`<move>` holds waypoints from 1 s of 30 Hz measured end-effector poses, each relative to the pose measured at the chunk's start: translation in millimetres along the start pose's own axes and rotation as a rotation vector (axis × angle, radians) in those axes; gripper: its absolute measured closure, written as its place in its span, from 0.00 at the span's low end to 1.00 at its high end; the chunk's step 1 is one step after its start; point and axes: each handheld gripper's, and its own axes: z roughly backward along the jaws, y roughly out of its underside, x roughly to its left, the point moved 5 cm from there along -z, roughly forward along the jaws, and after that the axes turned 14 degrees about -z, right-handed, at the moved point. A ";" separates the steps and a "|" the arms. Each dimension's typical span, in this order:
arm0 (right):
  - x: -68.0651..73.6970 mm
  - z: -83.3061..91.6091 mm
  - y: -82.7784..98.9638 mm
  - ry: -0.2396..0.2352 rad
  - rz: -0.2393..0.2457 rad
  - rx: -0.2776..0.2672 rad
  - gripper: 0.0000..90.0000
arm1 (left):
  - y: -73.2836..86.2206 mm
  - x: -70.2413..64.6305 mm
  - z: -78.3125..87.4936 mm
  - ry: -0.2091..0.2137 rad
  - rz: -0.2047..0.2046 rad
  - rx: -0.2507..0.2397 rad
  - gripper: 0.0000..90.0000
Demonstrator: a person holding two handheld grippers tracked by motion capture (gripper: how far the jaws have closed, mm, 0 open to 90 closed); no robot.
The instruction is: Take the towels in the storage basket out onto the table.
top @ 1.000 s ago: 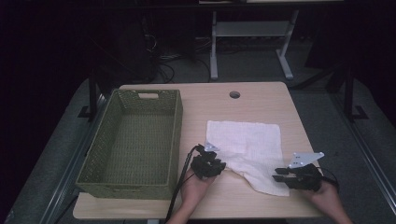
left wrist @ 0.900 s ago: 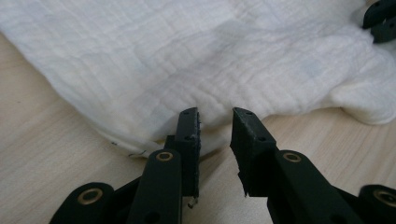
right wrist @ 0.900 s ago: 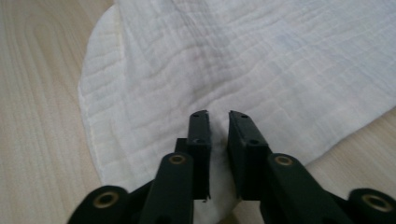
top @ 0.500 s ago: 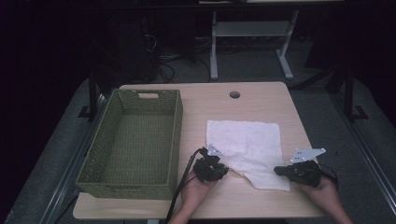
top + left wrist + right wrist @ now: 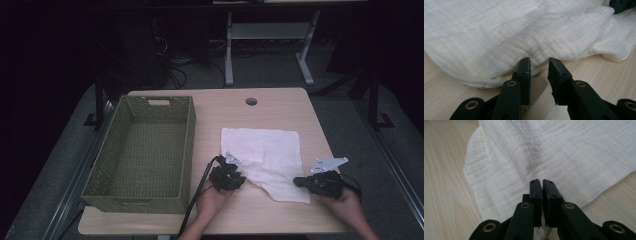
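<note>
From above, the white cloth (image 5: 265, 157) lies at the table's (image 5: 280, 107) centre-right, the empty green basket (image 5: 145, 155) off at its nine o'clock, and the left gripper (image 5: 229, 176) sits at the cloth's seven o'clock corner while the right gripper (image 5: 316, 182) sits at five o'clock, which looks like a setup for lifting or folding the near edge. Along the left gripper (image 5: 539, 65), the jaws stand apart right at the cloth's (image 5: 499, 37) rolled hem, touching but not clamped, likely lining up a bite. Along the right gripper (image 5: 540, 186), the jaws are pressed together over the cloth (image 5: 564, 152), seemingly pinching a fold to anchor that corner, though I can't tell how much fabric is caught.
</note>
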 end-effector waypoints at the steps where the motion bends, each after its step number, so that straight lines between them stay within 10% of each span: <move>1: 0.1 0.0 -0.1 0.000 -0.002 0.000 0.95 | -0.2 -0.4 -0.1 -0.007 -0.015 0.005 0.80; 11: -1.5 -0.4 0.3 0.008 -0.019 -0.018 0.99 | -0.9 0.0 -1.8 -0.098 -0.103 0.029 1.00; 20: -19.7 18.0 -8.4 0.054 -0.081 -0.084 0.99 | -7.6 2.0 23.3 -0.067 -0.058 -0.018 1.00; 23: -25.6 18.5 -8.2 0.066 -0.100 -0.082 0.98 | -9.0 -4.9 19.5 0.020 -0.061 -0.031 1.00; 27: -20.9 18.2 -8.3 0.039 -0.080 -0.105 0.79 | -10.6 -11.2 12.0 0.074 -0.072 -0.035 1.00; 30: -0.4 12.4 -8.5 -0.006 0.023 -0.103 0.72 | -13.7 -13.1 3.2 0.080 -0.091 -0.021 0.96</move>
